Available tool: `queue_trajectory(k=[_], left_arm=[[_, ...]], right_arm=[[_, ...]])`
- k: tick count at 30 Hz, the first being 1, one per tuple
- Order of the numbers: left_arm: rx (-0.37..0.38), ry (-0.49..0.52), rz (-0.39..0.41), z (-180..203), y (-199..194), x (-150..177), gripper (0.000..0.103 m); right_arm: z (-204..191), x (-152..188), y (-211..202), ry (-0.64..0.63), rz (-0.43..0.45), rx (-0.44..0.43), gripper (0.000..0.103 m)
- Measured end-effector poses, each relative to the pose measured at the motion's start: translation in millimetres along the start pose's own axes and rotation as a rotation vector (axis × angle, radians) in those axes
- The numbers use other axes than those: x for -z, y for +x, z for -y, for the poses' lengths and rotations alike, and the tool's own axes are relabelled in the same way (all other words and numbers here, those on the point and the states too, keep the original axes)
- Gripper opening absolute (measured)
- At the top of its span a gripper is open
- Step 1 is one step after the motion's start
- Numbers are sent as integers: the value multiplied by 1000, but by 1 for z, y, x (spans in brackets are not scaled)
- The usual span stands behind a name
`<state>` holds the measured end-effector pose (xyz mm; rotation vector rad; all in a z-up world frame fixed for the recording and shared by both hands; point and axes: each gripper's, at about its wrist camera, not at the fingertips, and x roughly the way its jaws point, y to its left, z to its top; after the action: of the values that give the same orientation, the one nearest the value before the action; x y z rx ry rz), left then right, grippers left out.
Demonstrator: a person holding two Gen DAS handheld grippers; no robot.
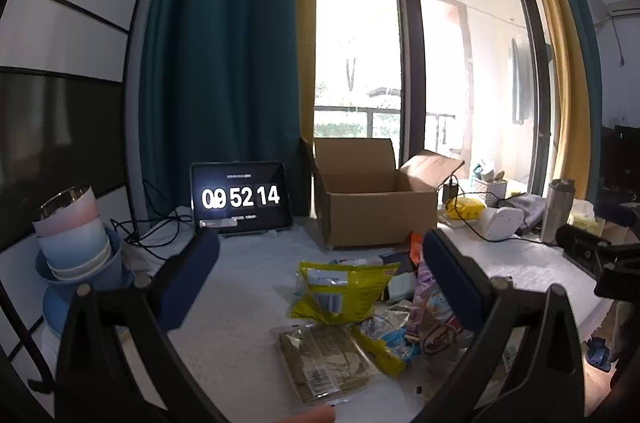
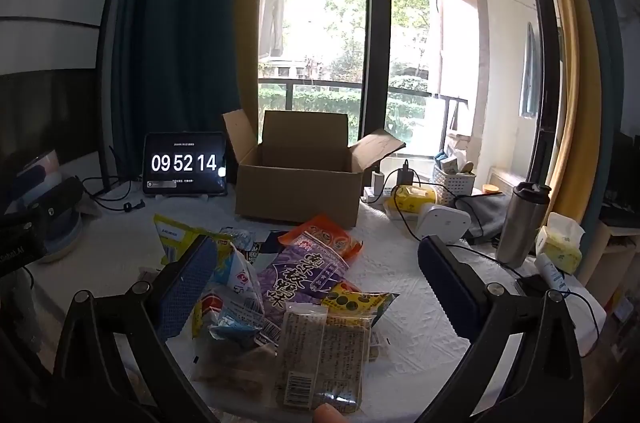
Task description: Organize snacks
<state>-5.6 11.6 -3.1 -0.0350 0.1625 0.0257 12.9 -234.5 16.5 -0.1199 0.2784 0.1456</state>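
A pile of snack packets lies on the white table: a yellow bag, a clear brownish packet, a purple packet and an orange packet. Behind them stands an open, empty cardboard box, also in the right wrist view. My left gripper is open and empty above the pile's left side. My right gripper is open and empty above the pile. The right gripper's body shows at the right edge of the left wrist view.
A tablet clock stands left of the box. Stacked cups and blue bowls are at the far left. Right of the box are cables, a white device, a steel flask, a tissue pack and a basket.
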Motion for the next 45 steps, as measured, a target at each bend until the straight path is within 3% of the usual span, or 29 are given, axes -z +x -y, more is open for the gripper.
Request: queue_trajectory(k=[45], left_arm=[[1, -14, 2, -6, -3, 6, 103]], right_arm=[[-7, 3, 5, -10, -7, -3, 103]])
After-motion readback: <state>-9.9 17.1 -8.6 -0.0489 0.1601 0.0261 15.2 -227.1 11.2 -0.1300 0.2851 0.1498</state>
